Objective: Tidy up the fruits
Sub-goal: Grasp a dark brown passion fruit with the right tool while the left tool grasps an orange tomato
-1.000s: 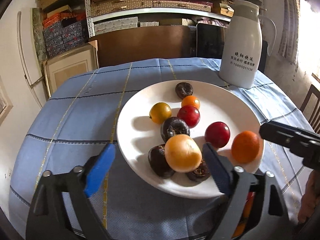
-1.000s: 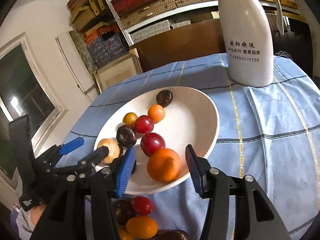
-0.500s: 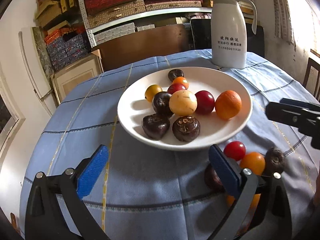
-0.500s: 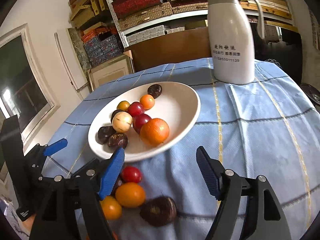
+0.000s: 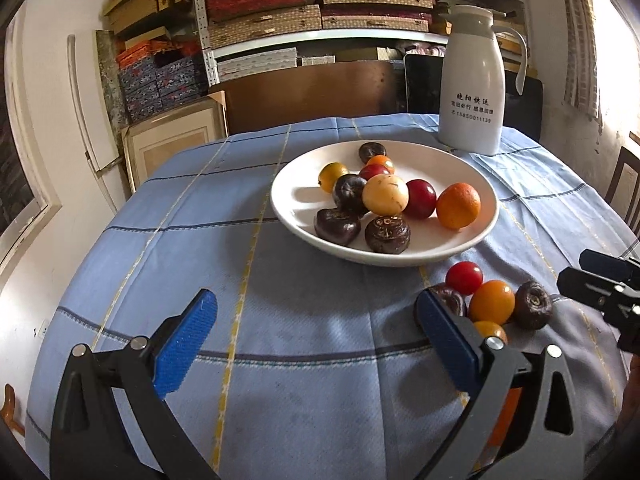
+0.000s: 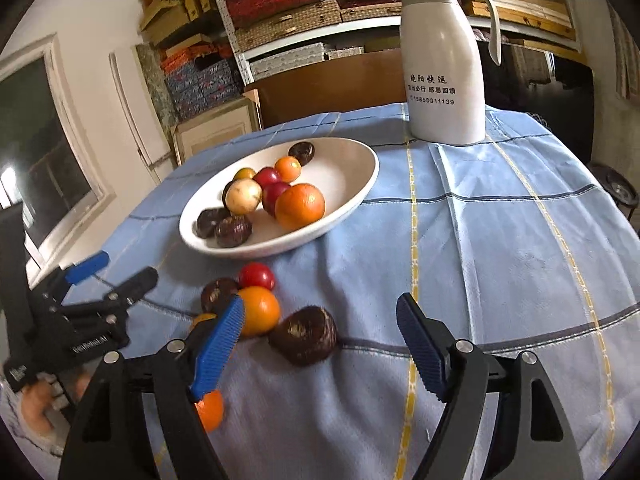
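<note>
A white plate [image 5: 288,216] sits on a round table with a blue cloth [image 5: 200,240]. On the plate lie many fruits: a big orange [image 5: 458,205], a red plum [image 5: 421,198], a pale yellow ball [image 5: 385,194], a small yellow fruit [image 5: 333,177], and some dark brown ones [image 5: 387,234]. They touch each other in a bunch near the middle of the plate.

More fruits lie on the cloth, just beside the near edge of the plate. There is a red tomato [image 6: 256,275], an orange fruit [image 6: 260,310], a dark brown fruit [image 6: 304,340] and another dark one [image 6: 216,293] behind the blue pad. These are close together, and some of them touch. One more small orange fruit [image 6: 210,410] lies closer to the camera, partly hidden by a finger.

The left gripper [image 5: 316,344] is wide open and holds nothing. It hangs over bare cloth, with its right pad next to the loose fruits.

The right gripper [image 6: 320,344] is wide open too and holds nothing. The dark brown fruit lies between its pads, but they do not touch it.

A tall white jug [image 6: 444,60] stands upright behind the plate, near it. Shelves [image 5: 320,8] full of boxes fill the wall at the back.
</note>
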Available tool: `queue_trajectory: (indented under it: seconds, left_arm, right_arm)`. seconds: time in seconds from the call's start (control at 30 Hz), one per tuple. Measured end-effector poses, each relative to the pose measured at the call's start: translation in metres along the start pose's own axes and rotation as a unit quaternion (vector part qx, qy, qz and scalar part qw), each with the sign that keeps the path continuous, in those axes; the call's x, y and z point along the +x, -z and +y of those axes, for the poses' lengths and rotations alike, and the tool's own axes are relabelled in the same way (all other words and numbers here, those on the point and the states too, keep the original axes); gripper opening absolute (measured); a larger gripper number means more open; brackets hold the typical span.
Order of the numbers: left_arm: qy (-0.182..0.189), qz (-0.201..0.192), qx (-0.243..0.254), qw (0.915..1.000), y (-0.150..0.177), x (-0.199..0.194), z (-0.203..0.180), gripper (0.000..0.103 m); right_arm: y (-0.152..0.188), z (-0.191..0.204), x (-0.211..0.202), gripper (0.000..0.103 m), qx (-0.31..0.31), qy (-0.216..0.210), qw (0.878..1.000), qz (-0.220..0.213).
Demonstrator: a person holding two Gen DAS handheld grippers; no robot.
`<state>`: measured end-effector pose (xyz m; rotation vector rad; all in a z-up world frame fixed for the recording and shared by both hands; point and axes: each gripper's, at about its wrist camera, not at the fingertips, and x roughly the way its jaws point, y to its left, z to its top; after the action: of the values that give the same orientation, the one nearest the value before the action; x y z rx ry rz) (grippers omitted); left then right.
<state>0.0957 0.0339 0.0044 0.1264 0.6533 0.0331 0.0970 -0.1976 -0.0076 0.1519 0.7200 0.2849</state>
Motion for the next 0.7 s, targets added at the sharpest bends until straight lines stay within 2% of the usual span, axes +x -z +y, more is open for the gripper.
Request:
queue_trajectory:
  seconds: [0.7]
  left_arm:
    - [-0.004,-0.006,-0.001,1.0,0.001,-0.005,0.001,0.098]
  right_arm:
    - [0.007,0.005,0.012,0.079,-0.017,0.016,0.999,0.04]
